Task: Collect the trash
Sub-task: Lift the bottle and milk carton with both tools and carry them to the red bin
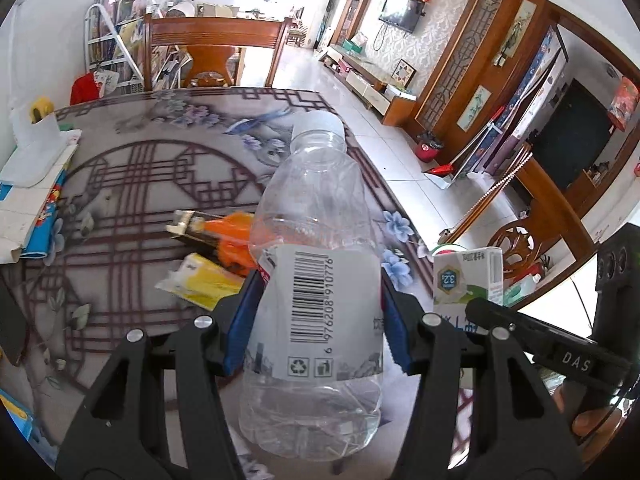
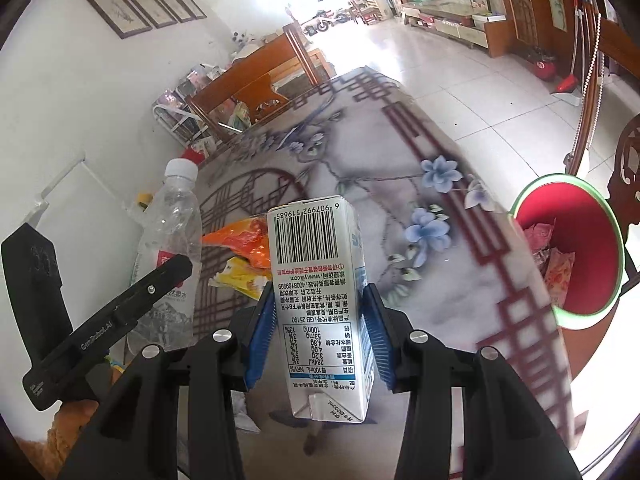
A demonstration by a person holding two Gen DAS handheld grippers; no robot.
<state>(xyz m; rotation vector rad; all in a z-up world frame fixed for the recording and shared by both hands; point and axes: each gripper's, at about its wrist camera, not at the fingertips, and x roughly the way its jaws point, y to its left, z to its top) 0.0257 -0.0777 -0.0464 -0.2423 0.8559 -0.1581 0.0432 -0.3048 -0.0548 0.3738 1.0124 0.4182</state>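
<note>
Carrying two pieces at once: the left hand-held gripper (image 1: 316,320) is clamped on a clear, empty plastic water bottle with a white cap (image 1: 316,264), the right hand-held gripper (image 2: 320,332) on a white milk carton with a barcode (image 2: 320,304), both lifted off the patterned counter (image 2: 360,152). It looks like the haul-to-bin step. Next up, swing over the red-lined bin with the green rim (image 2: 576,248) beside the counter and release; orange (image 2: 240,236) and yellow (image 2: 240,276) wrappers wait behind.
</note>
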